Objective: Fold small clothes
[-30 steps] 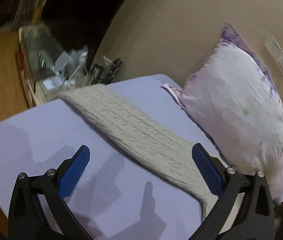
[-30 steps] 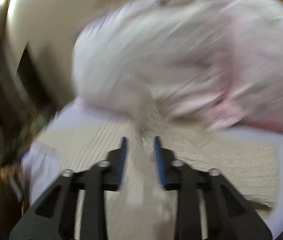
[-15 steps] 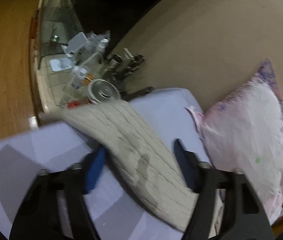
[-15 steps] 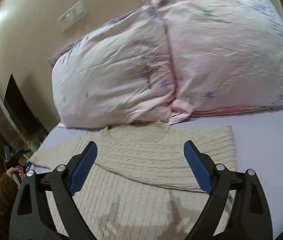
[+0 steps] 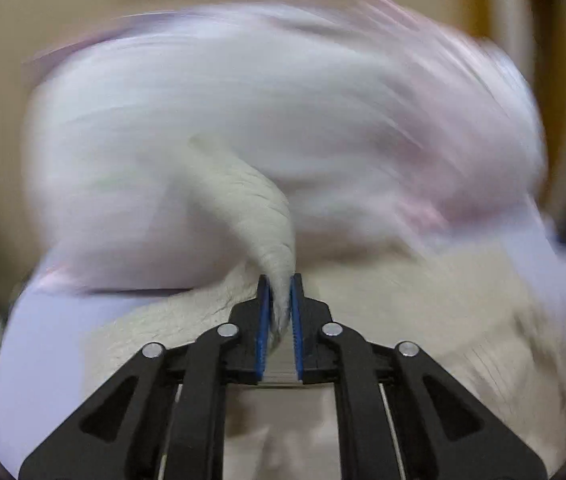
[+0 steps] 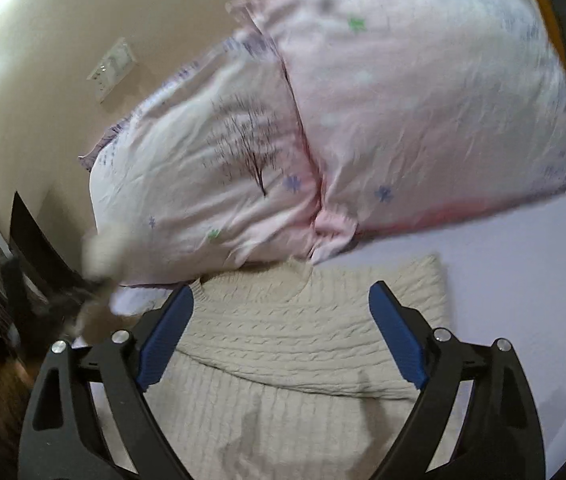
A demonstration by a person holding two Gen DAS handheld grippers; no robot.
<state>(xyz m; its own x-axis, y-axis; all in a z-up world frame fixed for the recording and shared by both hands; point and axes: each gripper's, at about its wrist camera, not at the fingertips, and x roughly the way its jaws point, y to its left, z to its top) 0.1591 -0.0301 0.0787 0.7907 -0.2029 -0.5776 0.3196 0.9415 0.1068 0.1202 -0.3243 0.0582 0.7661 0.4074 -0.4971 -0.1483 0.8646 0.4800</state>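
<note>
A cream cable-knit sweater [image 6: 307, 344] lies on the lavender bed sheet [image 6: 523, 264], its right sleeve folded across the body. My left gripper [image 5: 279, 284] is shut on the sweater's left sleeve [image 5: 259, 216] and holds it lifted; that view is blurred by motion. The lifted sleeve shows as a blurred pale shape at the left of the right wrist view [image 6: 103, 248]. My right gripper [image 6: 283, 320] is open and empty, hovering over the sweater's upper body.
Two pink flowered pillows [image 6: 423, 112] lean against the beige wall [image 6: 43, 48] just behind the sweater's collar. A wall switch plate [image 6: 111, 68] is above them. Dark furniture [image 6: 31, 248] stands off the bed's left edge.
My left gripper has closed on the left sleeve and swung it up and toward the sweater's middle. My right gripper let go of its sleeve earlier and stays open over the body.
</note>
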